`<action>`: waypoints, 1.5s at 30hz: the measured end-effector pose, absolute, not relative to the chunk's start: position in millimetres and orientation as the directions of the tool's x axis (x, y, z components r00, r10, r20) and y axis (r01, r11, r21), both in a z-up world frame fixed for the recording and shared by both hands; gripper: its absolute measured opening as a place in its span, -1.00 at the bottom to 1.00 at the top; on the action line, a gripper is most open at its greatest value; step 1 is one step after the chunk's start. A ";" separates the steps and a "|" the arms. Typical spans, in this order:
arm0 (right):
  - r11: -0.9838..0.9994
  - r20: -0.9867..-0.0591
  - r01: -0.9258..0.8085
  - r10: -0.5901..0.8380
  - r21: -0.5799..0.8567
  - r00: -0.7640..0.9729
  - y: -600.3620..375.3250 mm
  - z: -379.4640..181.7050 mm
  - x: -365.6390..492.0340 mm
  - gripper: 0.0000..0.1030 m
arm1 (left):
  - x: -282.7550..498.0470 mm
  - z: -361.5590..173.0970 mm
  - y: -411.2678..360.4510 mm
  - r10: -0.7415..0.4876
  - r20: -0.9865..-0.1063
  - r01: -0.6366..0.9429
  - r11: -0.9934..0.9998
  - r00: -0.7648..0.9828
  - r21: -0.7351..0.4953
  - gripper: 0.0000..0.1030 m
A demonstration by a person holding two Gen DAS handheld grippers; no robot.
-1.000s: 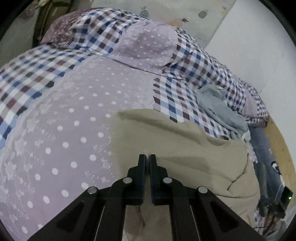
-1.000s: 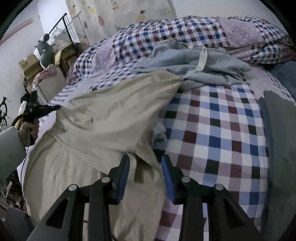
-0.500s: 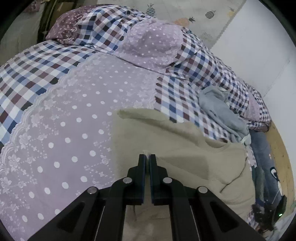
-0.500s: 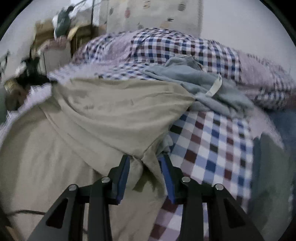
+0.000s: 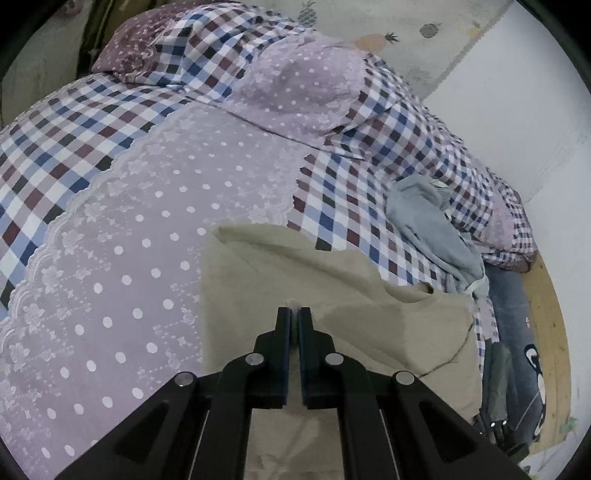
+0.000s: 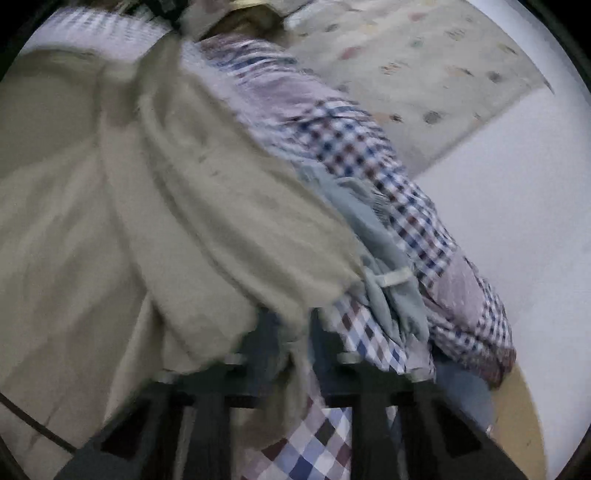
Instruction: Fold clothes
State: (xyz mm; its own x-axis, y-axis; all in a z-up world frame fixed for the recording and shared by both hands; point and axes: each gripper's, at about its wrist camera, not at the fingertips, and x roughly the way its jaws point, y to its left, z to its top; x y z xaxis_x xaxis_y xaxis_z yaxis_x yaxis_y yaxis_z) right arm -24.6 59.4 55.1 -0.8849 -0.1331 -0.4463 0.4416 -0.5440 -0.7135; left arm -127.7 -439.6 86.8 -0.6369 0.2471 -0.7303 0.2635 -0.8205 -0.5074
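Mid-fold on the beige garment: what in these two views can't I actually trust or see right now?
- Right gripper, right wrist view: motion blur smears the jaws; beige garment drapes between them, so the grip is unclear.
- Left gripper, left wrist view: jaws pressed together; whatever they pinch is too thin to confirm.
- Garment's near hem, left wrist view: hidden under the gripper body.
- Grey-blue garment: crumpled, shape unreadable.

checked and dotted bedspread (image 5: 110, 229); pineapple-print wall hanging (image 5: 388, 29); wooden floor (image 5: 550, 332)
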 end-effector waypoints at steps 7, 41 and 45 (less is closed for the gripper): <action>-0.590 -0.373 0.411 -0.194 -0.695 -0.908 78.5 85.1 -15.1 -0.97 | -129.0 103.3 -450.6 0.252 -0.707 0.289 -0.784 -0.660 -0.550 -0.94; -0.669 -0.582 0.594 -0.286 -0.447 -0.761 89.7 73.1 -14.2 -0.37 | -113.2 25.8 -386.0 0.026 -0.904 0.481 -0.840 -0.427 -0.251 -0.17; -0.674 -0.586 0.600 -0.296 -0.432 -0.755 92.0 73.6 -14.8 -0.37 | -116.6 23.8 -383.5 0.003 -0.902 0.504 -0.828 -0.433 -0.244 -0.63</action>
